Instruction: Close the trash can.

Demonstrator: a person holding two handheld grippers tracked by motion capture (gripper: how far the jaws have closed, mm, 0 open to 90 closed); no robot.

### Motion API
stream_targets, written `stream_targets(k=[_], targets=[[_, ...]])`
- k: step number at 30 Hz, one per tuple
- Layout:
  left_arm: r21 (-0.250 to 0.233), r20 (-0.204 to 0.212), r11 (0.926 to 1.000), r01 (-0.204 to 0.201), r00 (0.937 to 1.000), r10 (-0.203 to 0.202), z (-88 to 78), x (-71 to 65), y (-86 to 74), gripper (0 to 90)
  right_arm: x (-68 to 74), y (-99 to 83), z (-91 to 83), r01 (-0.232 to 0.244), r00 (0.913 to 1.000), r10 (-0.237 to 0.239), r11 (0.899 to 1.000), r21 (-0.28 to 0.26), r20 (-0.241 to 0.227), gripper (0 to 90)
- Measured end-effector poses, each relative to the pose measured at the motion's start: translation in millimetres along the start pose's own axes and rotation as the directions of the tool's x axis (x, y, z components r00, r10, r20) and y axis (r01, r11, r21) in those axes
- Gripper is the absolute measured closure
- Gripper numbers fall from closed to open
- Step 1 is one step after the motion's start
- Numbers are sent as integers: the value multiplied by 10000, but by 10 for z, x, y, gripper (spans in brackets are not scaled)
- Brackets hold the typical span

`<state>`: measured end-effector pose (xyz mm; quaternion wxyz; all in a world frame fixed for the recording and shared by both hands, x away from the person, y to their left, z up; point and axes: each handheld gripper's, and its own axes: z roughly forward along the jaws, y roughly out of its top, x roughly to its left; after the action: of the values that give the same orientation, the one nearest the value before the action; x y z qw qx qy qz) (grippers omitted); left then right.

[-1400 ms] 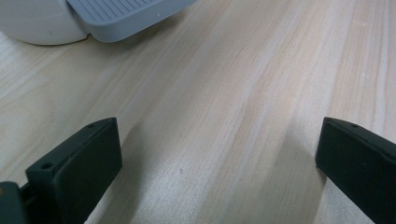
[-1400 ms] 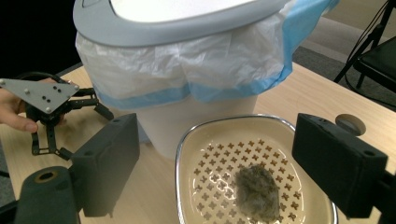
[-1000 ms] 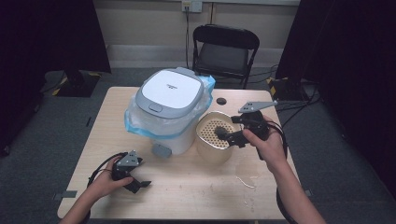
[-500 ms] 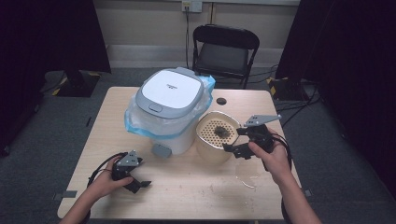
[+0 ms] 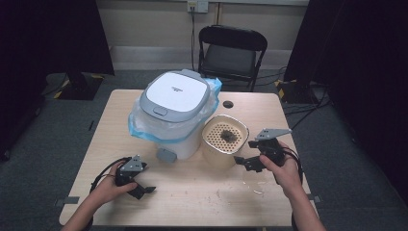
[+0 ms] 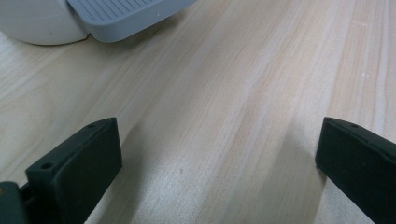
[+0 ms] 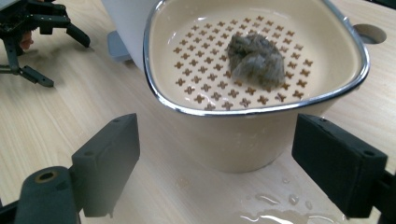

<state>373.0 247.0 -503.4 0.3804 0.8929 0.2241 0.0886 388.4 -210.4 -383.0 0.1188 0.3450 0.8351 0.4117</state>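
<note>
I bring the right gripper, jaws apart and empty, low beside the strainer to grab its wall next; left gripper rests open, well away.

Light falls from overhead onto the pale table, which is bright and evenly lit, while the room around it sinks into near black at both sides. Shadows on the wood are soft and short. The high view is slightly grainy. In the right gripper view, small water drops glint, and the strainer bowl's metal rim shows glare.
</note>
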Motion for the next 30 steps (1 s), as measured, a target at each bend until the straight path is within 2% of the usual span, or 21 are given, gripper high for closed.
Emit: stream_targets(k=[6, 22, 30], targets=[[0, 1, 10000, 4, 10000, -4, 0, 0, 0, 0, -26, -163, 33, -108, 9999, 108, 9999, 43, 5, 145], [0, 1, 10000, 1, 10000, -1, 0, 0, 0, 0, -57, -409, 72, -278, 9996, 279, 9995, 121, -65, 145], [-2, -1, 10000, 1, 10000, -1, 0, 0, 0, 0, -71, -544, 82, -326, 9994, 324, 9992, 244, 82, 145]])
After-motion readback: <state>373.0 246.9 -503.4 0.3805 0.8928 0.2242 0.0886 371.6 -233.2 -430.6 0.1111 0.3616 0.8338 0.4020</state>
